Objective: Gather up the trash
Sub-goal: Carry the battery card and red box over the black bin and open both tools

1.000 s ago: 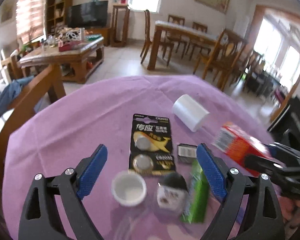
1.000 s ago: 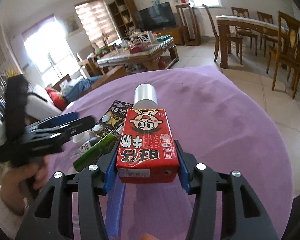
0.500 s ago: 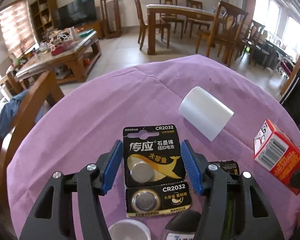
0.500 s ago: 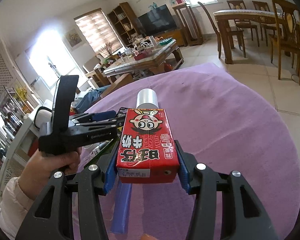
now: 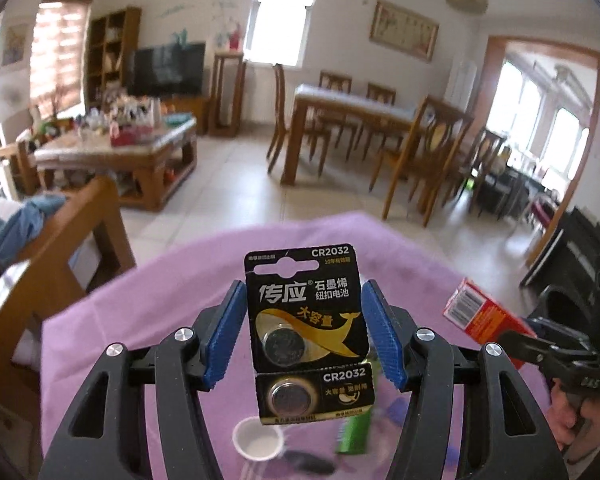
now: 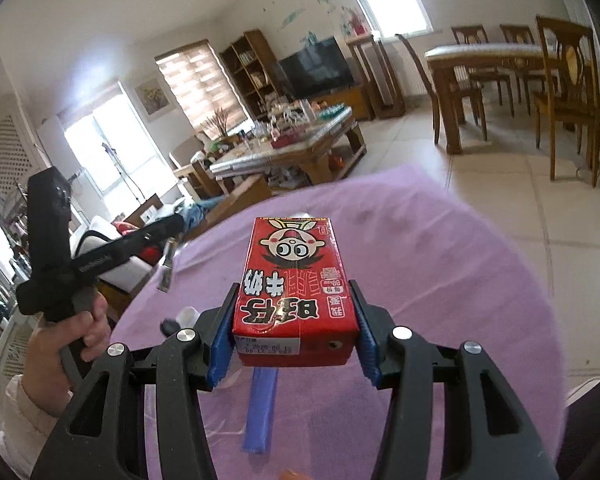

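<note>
The black cardboard blister card of two CR2032 coin batteries (image 5: 308, 332) stands upright between the blue ribbed pads (image 5: 224, 332) of the left gripper (image 5: 306, 332), lifted clear of the purple tablecloth (image 5: 140, 320). The jaws have just been closing and now press on the card's two side edges at a middling width, with the card's lower part hanging below the pads and its top rising past the fingertips. Below and just behind the fingers lie a small white plastic cup (image 5: 259, 443), a green cylindrical tube (image 5: 354, 434) and a blurred dark object (image 5: 308, 464) on the cloth.

The right gripper (image 6: 296, 328) clamps a red drink carton with a cartoon face (image 6: 296, 280) by its long sides, jaws about half open, the carton's far end jutting well beyond the fingertips. Under the fingers a blue plastic strip (image 6: 260, 416) rests on the cloth. To the left of these fingers a hand (image 6: 66, 344) holds the other gripper raised, the card seen edge-on.
</note>
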`<state>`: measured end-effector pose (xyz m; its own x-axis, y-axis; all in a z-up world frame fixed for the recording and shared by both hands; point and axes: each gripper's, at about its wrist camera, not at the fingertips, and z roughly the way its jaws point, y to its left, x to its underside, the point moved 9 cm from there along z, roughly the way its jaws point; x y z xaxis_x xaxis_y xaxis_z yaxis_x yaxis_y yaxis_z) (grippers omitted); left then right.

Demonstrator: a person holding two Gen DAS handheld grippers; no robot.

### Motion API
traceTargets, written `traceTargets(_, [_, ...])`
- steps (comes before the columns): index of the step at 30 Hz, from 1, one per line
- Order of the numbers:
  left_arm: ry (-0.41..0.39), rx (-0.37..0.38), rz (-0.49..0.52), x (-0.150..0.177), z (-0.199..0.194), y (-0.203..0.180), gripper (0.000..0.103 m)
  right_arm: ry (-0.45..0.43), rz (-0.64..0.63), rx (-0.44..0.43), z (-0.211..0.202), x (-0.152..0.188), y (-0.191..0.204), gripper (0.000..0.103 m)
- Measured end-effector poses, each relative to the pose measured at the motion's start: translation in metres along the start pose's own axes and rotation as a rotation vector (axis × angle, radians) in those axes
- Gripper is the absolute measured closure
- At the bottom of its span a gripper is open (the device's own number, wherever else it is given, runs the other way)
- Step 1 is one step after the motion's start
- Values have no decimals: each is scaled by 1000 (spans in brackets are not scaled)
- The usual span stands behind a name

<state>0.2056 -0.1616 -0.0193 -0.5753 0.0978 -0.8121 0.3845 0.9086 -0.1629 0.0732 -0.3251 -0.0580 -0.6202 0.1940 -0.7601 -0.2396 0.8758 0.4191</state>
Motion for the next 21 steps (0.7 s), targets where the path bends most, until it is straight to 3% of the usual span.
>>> traceTargets(7, [-56, 95, 67, -19, -40, -69, 44, -102, -19, 57, -70, -16, -19, 53])
traceTargets(10, [-55, 177, 99, -17, -47, -117, 44, -141, 5, 92, -100, -17, -43, 53])
traceTargets(21, [-5, 463, 198, 34, -33, -307, 44, -285, 152, 263, -213, 0, -154, 53])
